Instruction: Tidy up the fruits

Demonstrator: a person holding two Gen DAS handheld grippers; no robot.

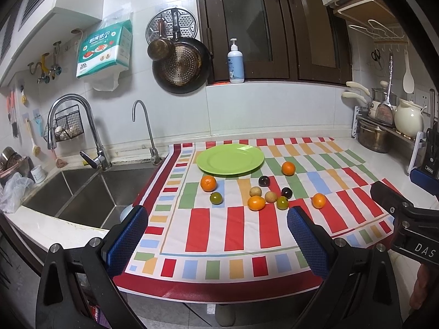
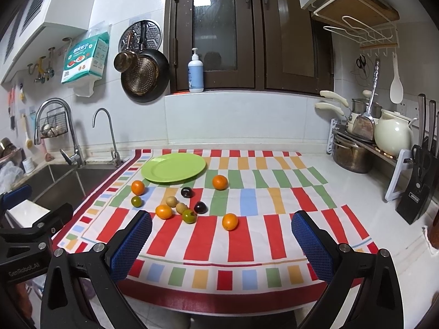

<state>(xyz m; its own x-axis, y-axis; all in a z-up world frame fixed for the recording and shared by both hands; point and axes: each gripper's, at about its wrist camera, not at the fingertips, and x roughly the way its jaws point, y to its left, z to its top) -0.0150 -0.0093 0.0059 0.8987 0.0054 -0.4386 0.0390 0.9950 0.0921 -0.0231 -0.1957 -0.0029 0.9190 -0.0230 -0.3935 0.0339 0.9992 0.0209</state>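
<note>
On a tiled kitchen counter beside the sink (image 1: 82, 192), a striped cloth (image 2: 247, 235) carries scattered fruits (image 2: 181, 205) before a green plate (image 2: 153, 172) near its far-left corner, while the left gripper (image 1: 216, 227) and right gripper (image 2: 222, 230) hover spread wide over its near edge.

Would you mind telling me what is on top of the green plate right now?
Nothing: the green plate is bare, with all the fruits lying loose on the striped cloth in front of it. What lies beneath the plate is covered.

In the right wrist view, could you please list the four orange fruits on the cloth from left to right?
Orange fruit beside the plate → orange fruit near the tan ones → far orange fruit → lone near orange fruit.
</note>
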